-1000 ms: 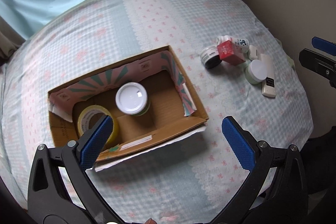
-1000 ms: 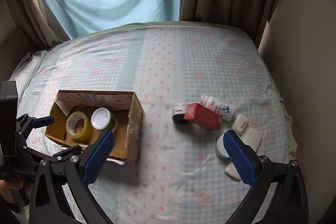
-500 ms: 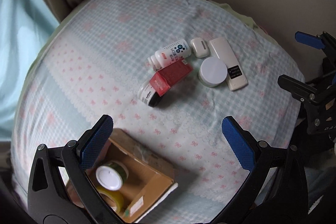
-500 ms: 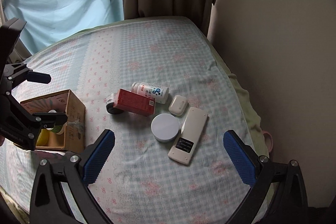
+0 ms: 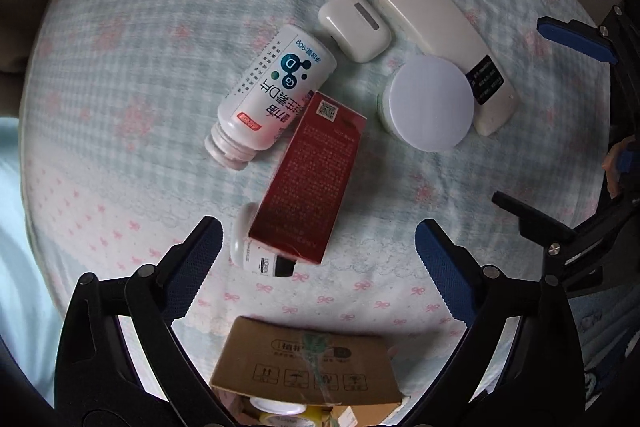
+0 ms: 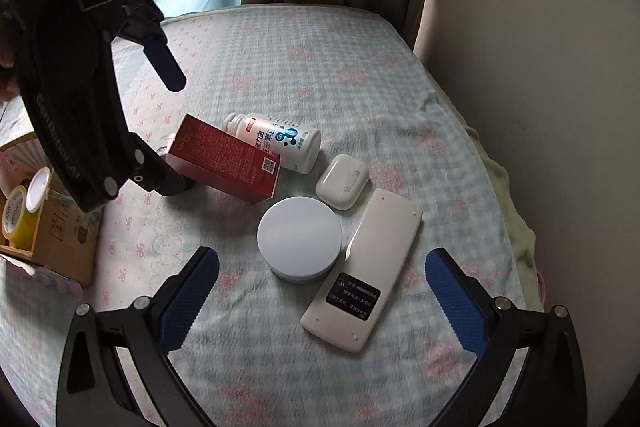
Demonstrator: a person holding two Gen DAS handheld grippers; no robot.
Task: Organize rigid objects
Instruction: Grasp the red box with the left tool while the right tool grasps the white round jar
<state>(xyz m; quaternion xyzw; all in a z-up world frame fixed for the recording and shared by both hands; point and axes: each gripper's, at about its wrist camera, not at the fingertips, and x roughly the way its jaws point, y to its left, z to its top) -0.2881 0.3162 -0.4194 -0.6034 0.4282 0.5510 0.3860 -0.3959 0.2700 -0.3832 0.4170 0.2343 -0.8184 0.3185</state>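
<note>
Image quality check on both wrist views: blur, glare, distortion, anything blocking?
Left wrist: strong fisheye bending and dark corners; text on the white plastic bottle and red cardboard box is sharp, no glare. Right wrist: the left hand-held gripper looms dark at upper left, hiding part of the bed; soft daylight, faint shadow beside the round white-lidded jar.

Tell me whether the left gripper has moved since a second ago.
Yes. The left gripper has swung off the brown cardboard box toward the loose pile, now over the red rectangular carton; its jaws, just closing slightly, hold nothing.
</note>
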